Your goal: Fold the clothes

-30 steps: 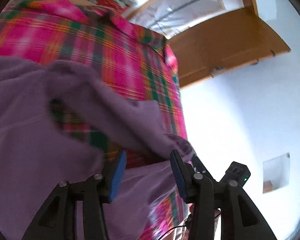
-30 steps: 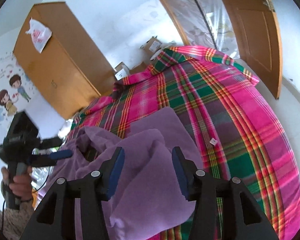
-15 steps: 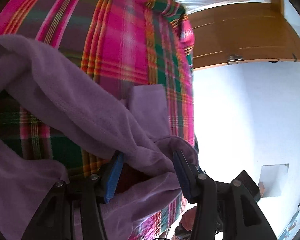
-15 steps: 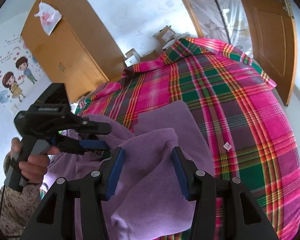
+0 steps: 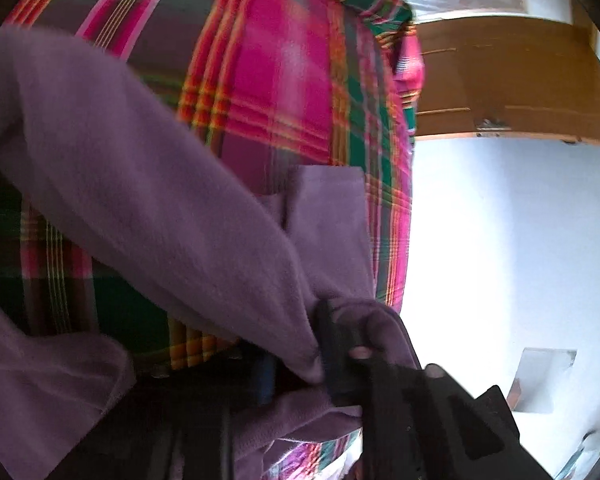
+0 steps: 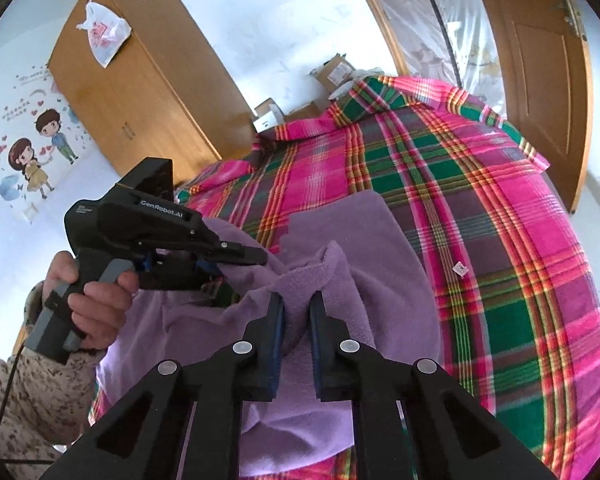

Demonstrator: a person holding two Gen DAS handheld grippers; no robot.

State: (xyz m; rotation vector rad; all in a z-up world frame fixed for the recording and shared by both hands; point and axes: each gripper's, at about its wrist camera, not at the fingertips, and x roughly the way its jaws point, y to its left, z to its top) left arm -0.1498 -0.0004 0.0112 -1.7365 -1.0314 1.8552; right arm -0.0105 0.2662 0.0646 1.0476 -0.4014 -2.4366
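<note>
Purple garment (image 6: 364, 264), bunched on plaid bedspread (image 6: 500, 208). Right gripper (image 6: 296, 312): fingers nearly together, pinching a raised fold of the cloth. Left gripper (image 6: 236, 260): closed on another fold just beside, held in a hand (image 6: 88, 300).

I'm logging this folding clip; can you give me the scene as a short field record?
garment: purple garment, bunched on the bed
surface: plaid bedsheet
left gripper: shut on a fold of the garment
right gripper: fingers closed on a raised ridge of the garment
background: wooden wardrobe, wooden door
</note>
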